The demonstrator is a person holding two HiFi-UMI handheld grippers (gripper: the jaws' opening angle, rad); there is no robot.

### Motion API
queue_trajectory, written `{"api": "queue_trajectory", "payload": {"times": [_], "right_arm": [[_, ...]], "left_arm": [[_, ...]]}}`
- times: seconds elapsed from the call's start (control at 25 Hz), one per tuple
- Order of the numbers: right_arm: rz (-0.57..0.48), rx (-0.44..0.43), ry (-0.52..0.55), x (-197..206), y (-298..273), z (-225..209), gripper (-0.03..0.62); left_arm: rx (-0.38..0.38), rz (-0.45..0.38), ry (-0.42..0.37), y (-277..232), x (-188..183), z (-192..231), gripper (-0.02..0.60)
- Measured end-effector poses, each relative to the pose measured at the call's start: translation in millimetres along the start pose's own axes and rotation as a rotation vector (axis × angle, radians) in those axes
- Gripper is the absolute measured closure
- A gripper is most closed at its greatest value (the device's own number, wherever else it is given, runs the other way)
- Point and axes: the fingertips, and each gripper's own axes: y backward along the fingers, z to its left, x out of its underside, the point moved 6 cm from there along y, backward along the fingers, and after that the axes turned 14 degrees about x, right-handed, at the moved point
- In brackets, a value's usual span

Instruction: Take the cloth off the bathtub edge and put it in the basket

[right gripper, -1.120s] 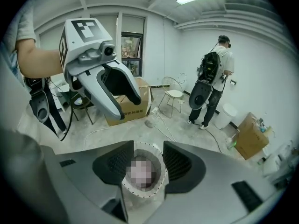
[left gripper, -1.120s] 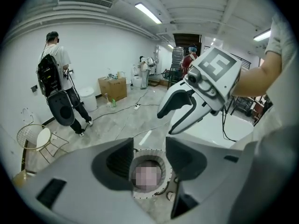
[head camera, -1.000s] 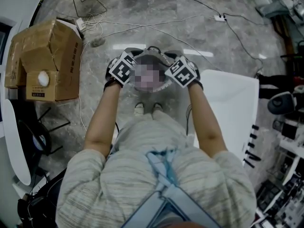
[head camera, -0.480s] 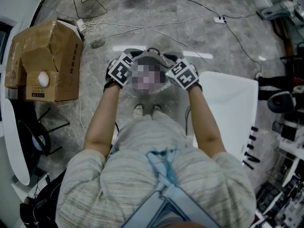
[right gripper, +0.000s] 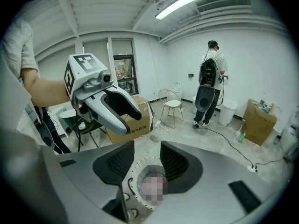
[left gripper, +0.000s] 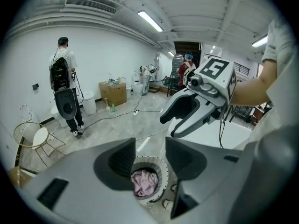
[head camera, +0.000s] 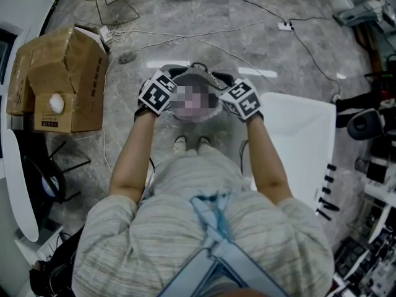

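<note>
Head view, steeply down: left gripper point(head camera: 171, 74) and right gripper point(head camera: 218, 78) are held side by side at one height over a round basket point(head camera: 197, 65) on the grey floor, jaw tips above its rim. Left gripper view: jaws spread, holding nothing; through the gap, well below, the basket mouth with the pink cloth point(left gripper: 144, 181) crumpled inside. Right gripper view: jaws likewise spread and holding nothing; basket straight beneath the gap, its contents not readable there. Each gripper shows in the other's view, above the jaws and to the inner side, marker cube on top, its jaws parted. Tub point(head camera: 300, 138), white: on the floor to the outer side of the right jaws, near the basket. Cardboard box point(head camera: 59, 79), flaps open: well out to the outer side of the left jaws. Cables point(head camera: 204, 33): trailing over the floor ahead of both jaw pairs. Wire chair point(right gripper: 172, 102): ahead of the right jaws. Person with backpack point(left gripper: 64, 76): standing far ahead of the jaws by the white wall, back turned. Shoes point(head camera: 189, 142): a pair, just behind the basket on the holder's side.
</note>
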Motion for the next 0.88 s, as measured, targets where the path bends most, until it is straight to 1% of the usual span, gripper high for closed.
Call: {"api": "queue_trajectory", "payload": {"times": [0.28,0.32,0.4,0.44,0.48,0.6,0.88], "right_arm": [[-0.057,-0.027,-0.044,-1,20,7,0.425],[-0.066,-0.023,-0.04,-2,22,8,0.429],[-0.084,-0.008,-0.037,-2,27,9,0.528],[-0.094,-0.003,-0.043,-2,28,10,0.561],[-0.102,-0.002,-0.053,-2,29,11,0.589],[-0.119,-0.005,-0.072,-2,31,15,0.589],[-0.125,0.009,-0.066,-3,35,20,0.589]], "left_arm": [[0.016,-0.033,-0.021,6,-3,-16,0.387],[0.012,-0.042,-0.024,7,-4,-18,0.427],[-0.001,-0.067,-0.028,10,-7,-21,0.512],[-0.007,-0.078,-0.029,12,-8,-22,0.552],[-0.011,-0.087,-0.031,14,-8,-23,0.578],[-0.01,-0.101,-0.033,17,-7,-25,0.578],[-0.004,-0.12,-0.024,17,-4,-31,0.578]]}}
